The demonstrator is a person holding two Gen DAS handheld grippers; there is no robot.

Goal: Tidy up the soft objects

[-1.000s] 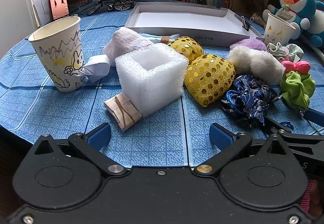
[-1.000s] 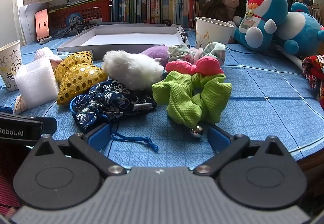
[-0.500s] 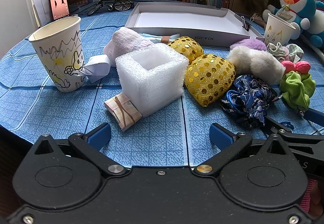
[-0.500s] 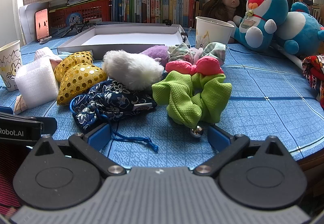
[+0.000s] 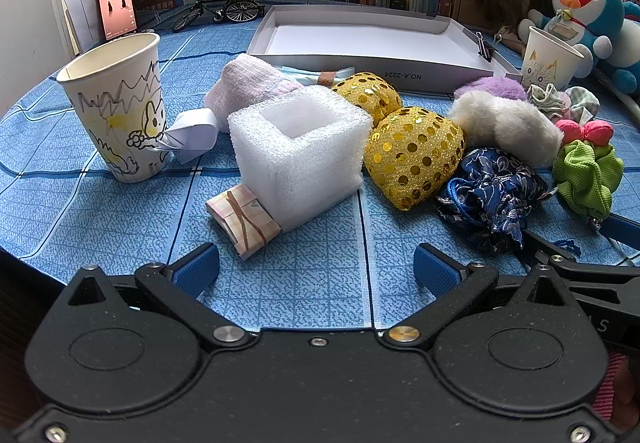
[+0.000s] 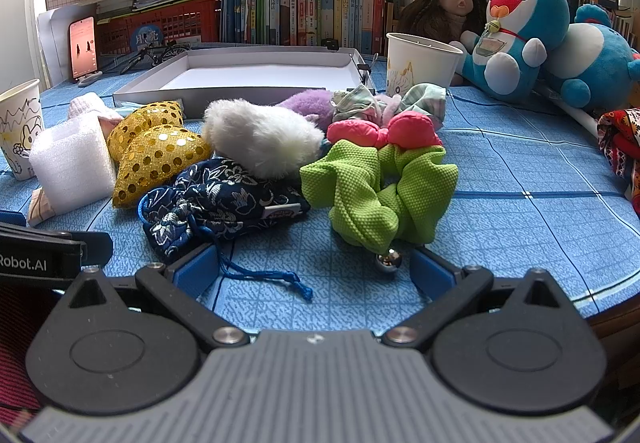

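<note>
Soft things lie in a row on the blue tablecloth: a white foam block, two gold sequin hearts, a white fur puff, a dark blue floral pouch, a green scrunchie and a pink bow. A white shallow box stands empty behind them. My left gripper is open and empty, just short of the foam block. My right gripper is open and empty, just short of the pouch and scrunchie.
A drawn-on paper cup stands at left, another cup at right rear. A banded paper bundle lies under the foam block. Doll and blue plush toys sit at the back right. The table edge curves at right.
</note>
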